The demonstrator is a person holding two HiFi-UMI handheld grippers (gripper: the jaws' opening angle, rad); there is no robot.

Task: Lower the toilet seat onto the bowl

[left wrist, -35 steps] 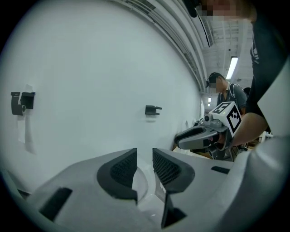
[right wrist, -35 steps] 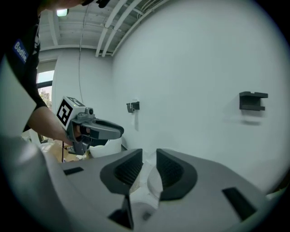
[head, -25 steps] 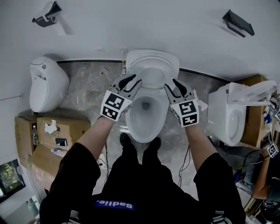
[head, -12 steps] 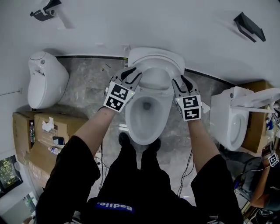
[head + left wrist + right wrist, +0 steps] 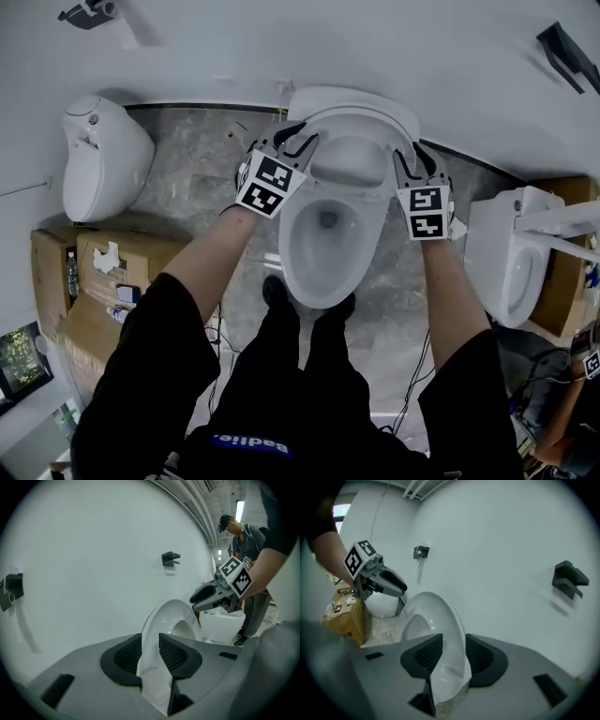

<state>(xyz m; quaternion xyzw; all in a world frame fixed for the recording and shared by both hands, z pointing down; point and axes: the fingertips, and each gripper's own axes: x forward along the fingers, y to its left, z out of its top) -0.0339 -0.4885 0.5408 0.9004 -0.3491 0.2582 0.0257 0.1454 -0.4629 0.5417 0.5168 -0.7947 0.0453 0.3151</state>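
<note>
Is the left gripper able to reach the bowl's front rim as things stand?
Probably not yet: the left gripper is shut on one edge of the raised seat, the right gripper on the other. The bowl's front rim itself lies bare.

Left gripper (image 5: pixel 300 141) and right gripper (image 5: pixel 411 157) clamped, arms outstretched

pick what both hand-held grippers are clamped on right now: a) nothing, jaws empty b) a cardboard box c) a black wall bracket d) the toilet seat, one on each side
D: each gripper view shows the white toilet seat pinched between the jaws, with the left hand-held gripper and right hand-held gripper on opposite sides of it.
</note>
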